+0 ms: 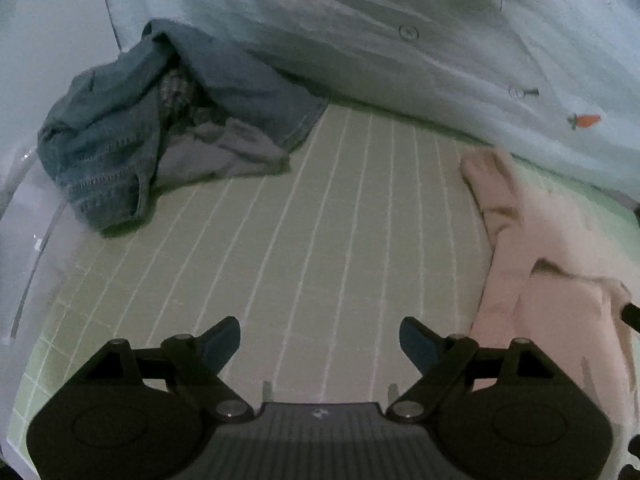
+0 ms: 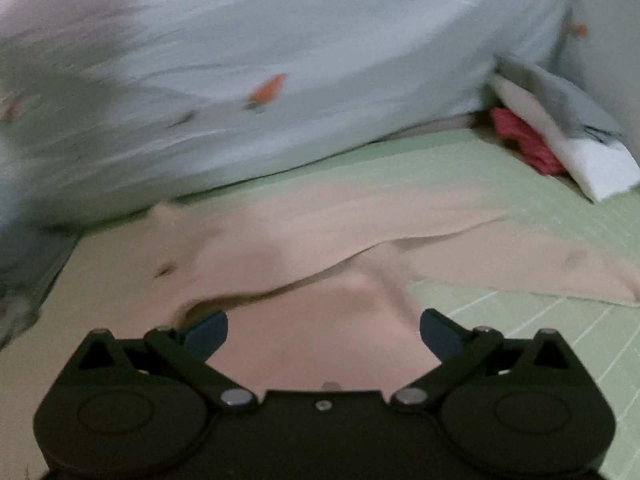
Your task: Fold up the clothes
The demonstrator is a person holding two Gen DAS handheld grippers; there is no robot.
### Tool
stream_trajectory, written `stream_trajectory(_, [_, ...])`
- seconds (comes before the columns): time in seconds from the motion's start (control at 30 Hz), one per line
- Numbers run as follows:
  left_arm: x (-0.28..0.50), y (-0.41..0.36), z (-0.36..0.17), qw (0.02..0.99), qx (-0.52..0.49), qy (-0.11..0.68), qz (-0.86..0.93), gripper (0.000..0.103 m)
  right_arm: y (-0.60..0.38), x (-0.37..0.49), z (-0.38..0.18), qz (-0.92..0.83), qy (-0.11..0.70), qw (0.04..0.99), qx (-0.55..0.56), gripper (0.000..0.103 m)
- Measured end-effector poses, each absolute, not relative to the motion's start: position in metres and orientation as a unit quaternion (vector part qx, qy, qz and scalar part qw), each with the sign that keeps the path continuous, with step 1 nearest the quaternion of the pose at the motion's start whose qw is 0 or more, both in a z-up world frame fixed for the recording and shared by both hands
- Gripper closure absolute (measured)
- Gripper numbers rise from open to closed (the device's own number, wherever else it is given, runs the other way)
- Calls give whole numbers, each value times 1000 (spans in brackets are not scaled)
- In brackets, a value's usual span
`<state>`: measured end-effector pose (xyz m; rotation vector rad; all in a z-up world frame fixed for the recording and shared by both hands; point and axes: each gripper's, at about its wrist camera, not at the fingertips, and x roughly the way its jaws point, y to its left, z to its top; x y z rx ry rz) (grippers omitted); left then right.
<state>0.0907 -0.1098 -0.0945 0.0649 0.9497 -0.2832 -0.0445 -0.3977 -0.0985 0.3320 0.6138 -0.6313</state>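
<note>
Pink garment (image 2: pixel 320 240) lies on green gridded mat (image 1: pixel 320 220).

Green gridded mat (image 1: pixel 320 220) carries crumpled jeans (image 1: pixel 120 140), pink garment (image 2: pixel 320 240), pale quilt (image 2: pixel 280 60)

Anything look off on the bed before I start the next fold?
The jeans sit in a crumpled heap at the far left of the green mat, unfolded. The pink garment is rumpled, one edge lifted. No spills or damage visible.
</note>
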Motion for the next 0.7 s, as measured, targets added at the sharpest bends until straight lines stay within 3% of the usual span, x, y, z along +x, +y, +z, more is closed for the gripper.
stream_trajectory(0.33, [79,-66,-116,865,33,470,-173,16,-284,-18,-117,-236,360,897,104,0])
stream_trajectory(0.57, [73,-37,-121,862,39,479,-164,16,-220,-2,-139,-189,406,891,70,6])
stream_trajectory(0.6, [73,-33,-122,861,40,480,-162,16,-214,0,-142,-184,410,891,64,7])
stream_trajectory(0.7, [71,-28,-123,860,44,482,-159,16,-204,1,-149,-178,421,888,45,25])
